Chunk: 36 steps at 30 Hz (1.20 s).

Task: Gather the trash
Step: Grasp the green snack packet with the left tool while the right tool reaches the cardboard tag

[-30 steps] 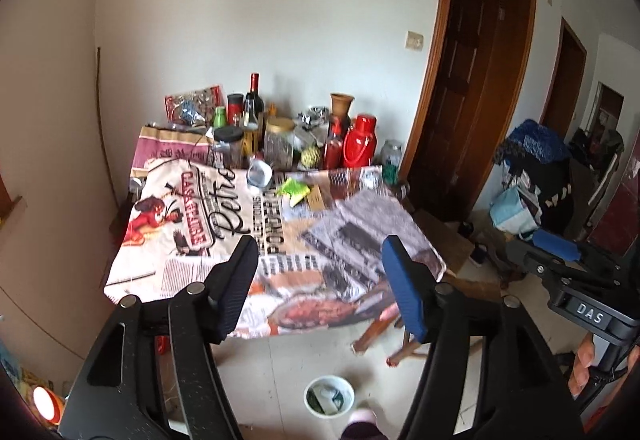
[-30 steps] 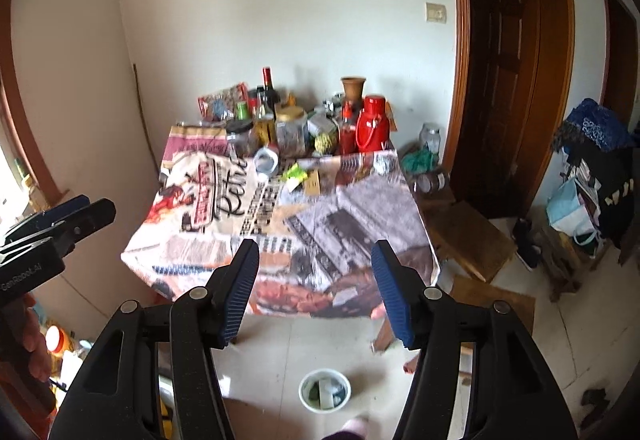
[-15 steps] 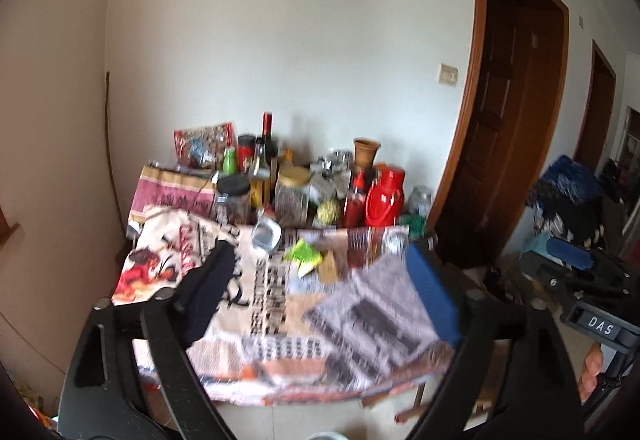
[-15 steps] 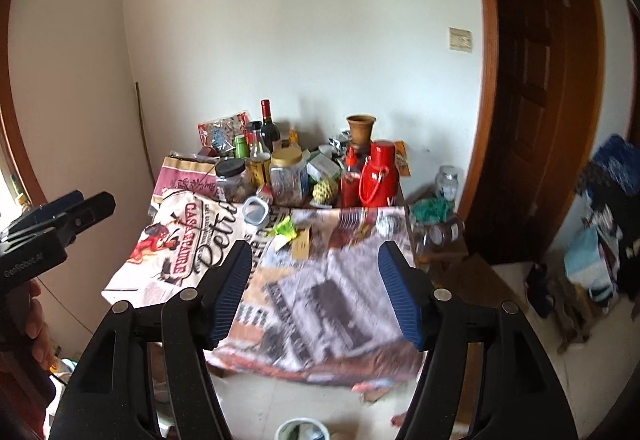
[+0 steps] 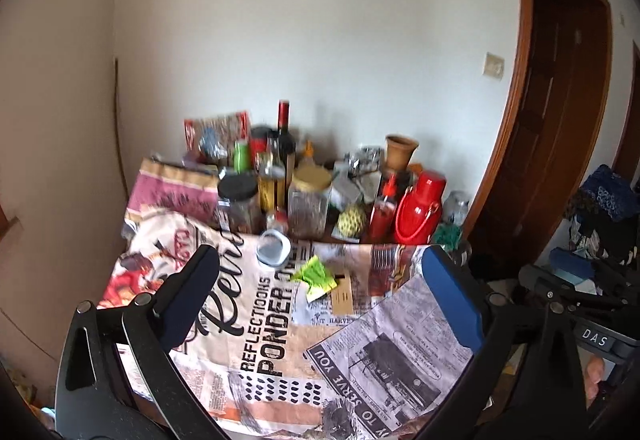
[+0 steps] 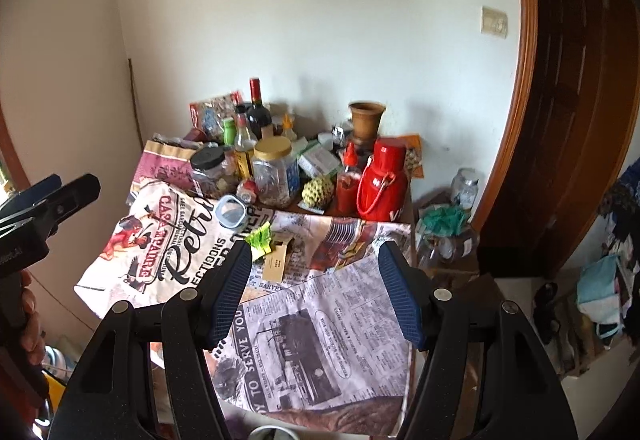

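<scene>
- While its jaws are opening, the left gripper (image 5: 320, 288) stands very wide with nothing held; the table lies beyond, seen between the fingers.
- The right gripper (image 6: 316, 292) has its jaws about half apart, empty too, and hangs over the table's near edge.
- Between the left fingers in the left view lies the trash: a crumpled green wrapper (image 5: 316, 277) touching a brown card (image 5: 342, 290) just to its right.
- In the right view the same wrapper (image 6: 260, 237) and card (image 6: 277, 260) lie just past the left finger's tip.
- A small clear tub (image 5: 273, 249) sits just behind the wrapper.
- All rest on a table (image 5: 276, 344) covered by a newspaper-print cloth.
- At the table's back stand jars, bottles, a red flask (image 5: 418, 212) and a clay pot (image 5: 401, 152), against the wall.
- At the left edge of the right view, a hand (image 6: 30, 316) holds the left gripper.
- A dark wooden door (image 6: 568, 100) stands to the right.
</scene>
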Tool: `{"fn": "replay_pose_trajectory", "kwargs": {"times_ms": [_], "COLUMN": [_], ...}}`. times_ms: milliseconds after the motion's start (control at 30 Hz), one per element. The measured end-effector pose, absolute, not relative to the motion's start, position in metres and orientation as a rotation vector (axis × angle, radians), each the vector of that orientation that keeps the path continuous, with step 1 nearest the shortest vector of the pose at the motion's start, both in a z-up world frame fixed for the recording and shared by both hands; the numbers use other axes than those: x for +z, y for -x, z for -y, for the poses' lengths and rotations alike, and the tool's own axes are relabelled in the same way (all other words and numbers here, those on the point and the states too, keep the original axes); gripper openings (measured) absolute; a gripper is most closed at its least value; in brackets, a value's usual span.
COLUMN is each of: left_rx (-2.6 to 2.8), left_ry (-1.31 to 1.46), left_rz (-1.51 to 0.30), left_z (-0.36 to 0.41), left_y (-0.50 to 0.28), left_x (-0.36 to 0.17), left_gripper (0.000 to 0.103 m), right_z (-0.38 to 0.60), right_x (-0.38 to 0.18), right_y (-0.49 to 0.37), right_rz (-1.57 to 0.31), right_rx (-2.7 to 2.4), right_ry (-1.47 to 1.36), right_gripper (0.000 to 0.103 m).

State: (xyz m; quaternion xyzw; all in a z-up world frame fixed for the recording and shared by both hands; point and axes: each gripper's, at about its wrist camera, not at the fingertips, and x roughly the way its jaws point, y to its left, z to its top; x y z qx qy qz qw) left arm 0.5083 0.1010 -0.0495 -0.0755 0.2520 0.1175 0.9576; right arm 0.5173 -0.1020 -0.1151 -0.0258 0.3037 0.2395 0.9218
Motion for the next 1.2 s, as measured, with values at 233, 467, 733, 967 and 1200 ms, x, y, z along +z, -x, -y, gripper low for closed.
{"fn": "replay_pose_trajectory", "kwargs": {"times_ms": [233,467,733,967,1200], "left_rx": [0.171,0.063,-0.059,-0.156,-0.190], "left_ry": [0.146,0.129,0.077,-0.008,-0.086], "left_rz": [-0.580,-0.732,-0.936,-1.045,-1.069], "left_z": [-0.143,-0.179,-0.178,-0.155,-0.144], "left_y": [-0.563,-0.629,-0.701,-0.751,-0.767], "left_x": [-0.081,-0.129,-0.216,-0.282,-0.315], "left_gripper": [0.102,0.101,0.085,0.085,0.082], "right_z": [0.080,0.041,0.019,0.022,0.019], "right_x": [-0.146,-0.185,-0.231,-0.262,-0.285], "right_y": [-0.561,-0.607,-0.647,-0.669,-0.679], "right_rz": [-0.718,-0.861,-0.971,-1.030,-1.077], "right_rx": [0.420,0.351,0.289,0.244,0.233], "right_ry": [0.001,-0.015,-0.020,-0.003,0.016], "right_gripper": [0.073,0.073,0.073,0.073,0.073]}}
